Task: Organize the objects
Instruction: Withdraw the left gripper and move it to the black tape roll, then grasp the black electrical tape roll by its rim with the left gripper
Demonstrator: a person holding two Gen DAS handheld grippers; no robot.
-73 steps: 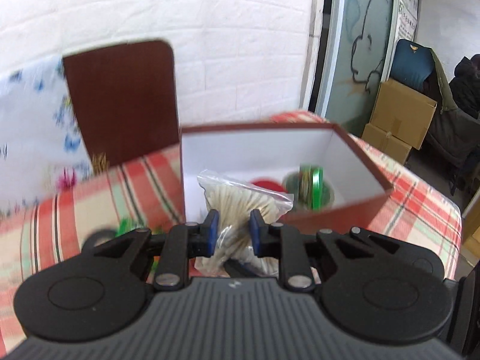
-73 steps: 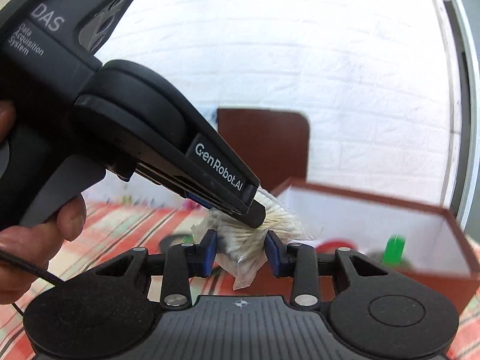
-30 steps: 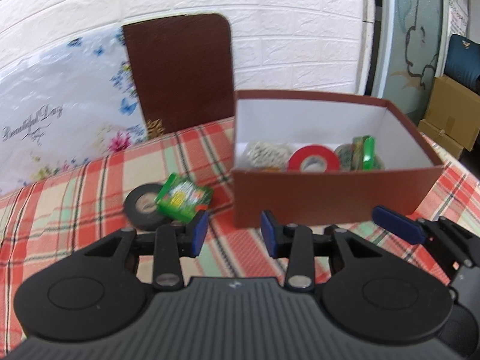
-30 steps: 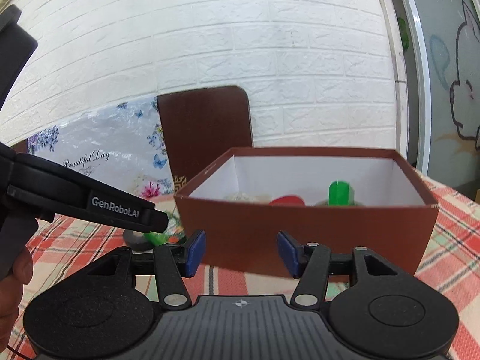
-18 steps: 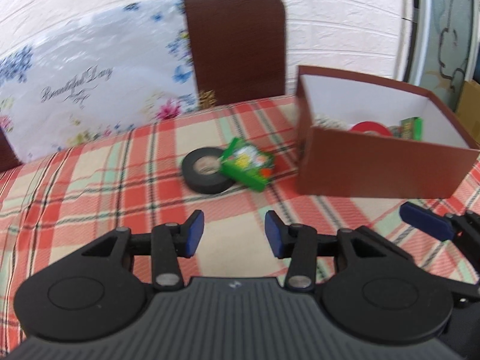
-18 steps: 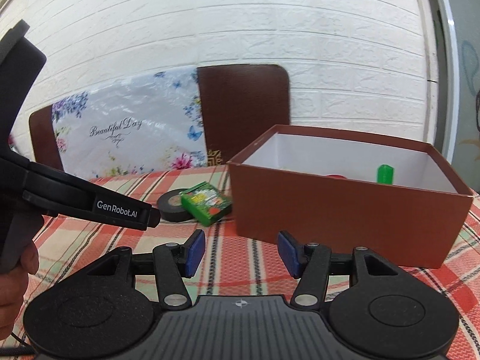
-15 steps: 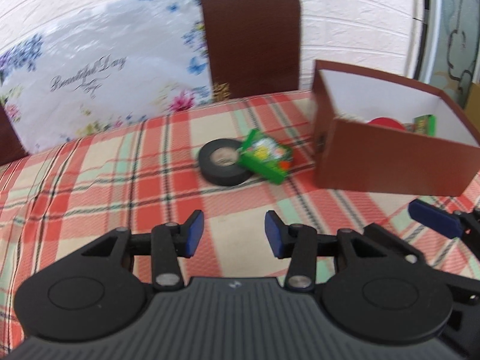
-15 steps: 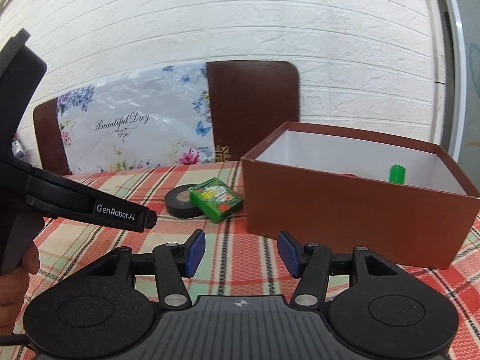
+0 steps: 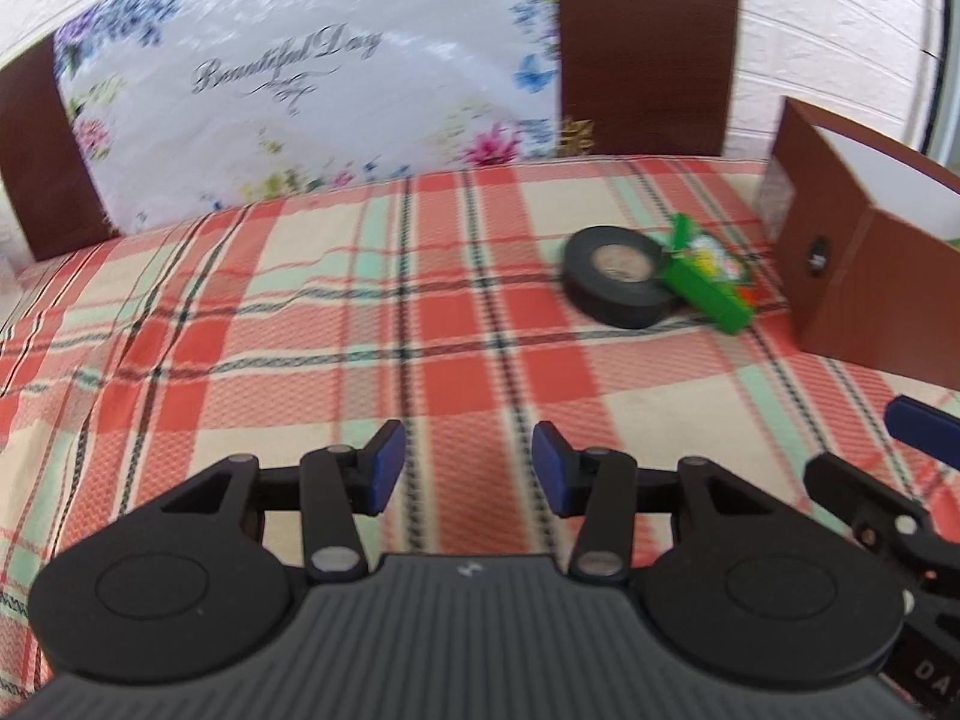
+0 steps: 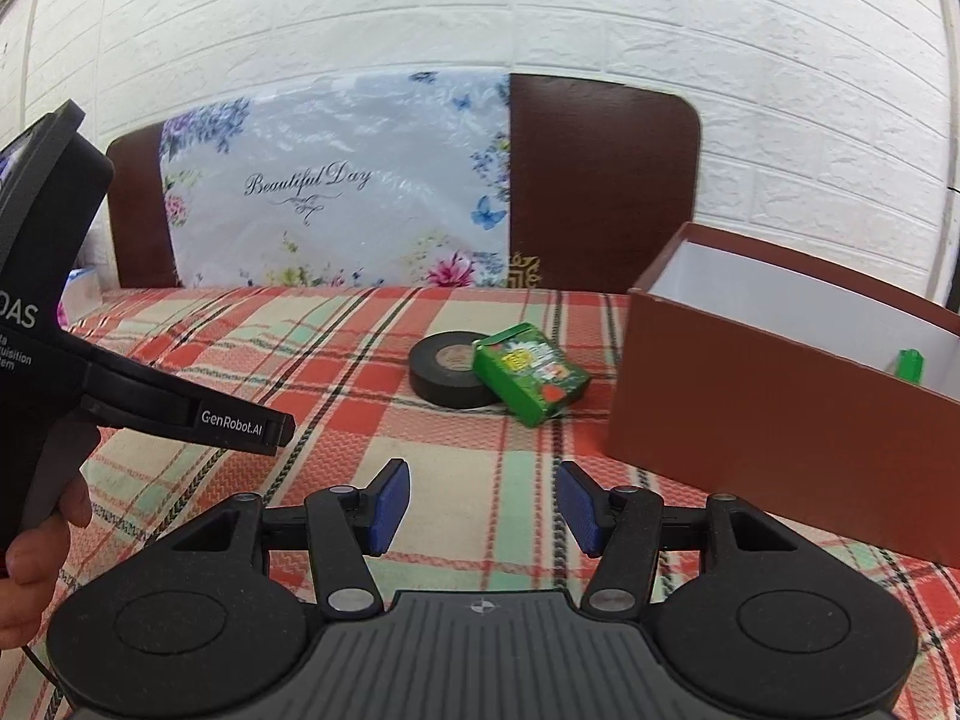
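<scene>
A black tape roll [image 9: 621,283] [image 10: 451,369] lies on the plaid tablecloth with a green packet [image 9: 711,289] [image 10: 530,372] leaning on its right side. To their right stands the open brown box [image 9: 864,294] [image 10: 774,420], a green item [image 10: 909,365] showing inside. My left gripper [image 9: 467,468] hovers over bare cloth, well short and left of the roll; its jaws are opening with nothing between them. My right gripper [image 10: 483,504] is open and empty, near the box's front corner, and one of its blue fingertips [image 9: 921,425] also shows in the left wrist view.
The plaid tablecloth [image 9: 300,330] covers the table. Behind it stand two brown chair backs [image 10: 600,180], with a floral plastic sheet [image 10: 336,180] draped between them against a white brick wall. A hand [image 10: 36,540] grips the left gripper's handle at the left edge.
Both grippers have swung left, away from the box, which now sits at the right edge of both views. The left jaws have widened a little. The roll and packet have not moved.
</scene>
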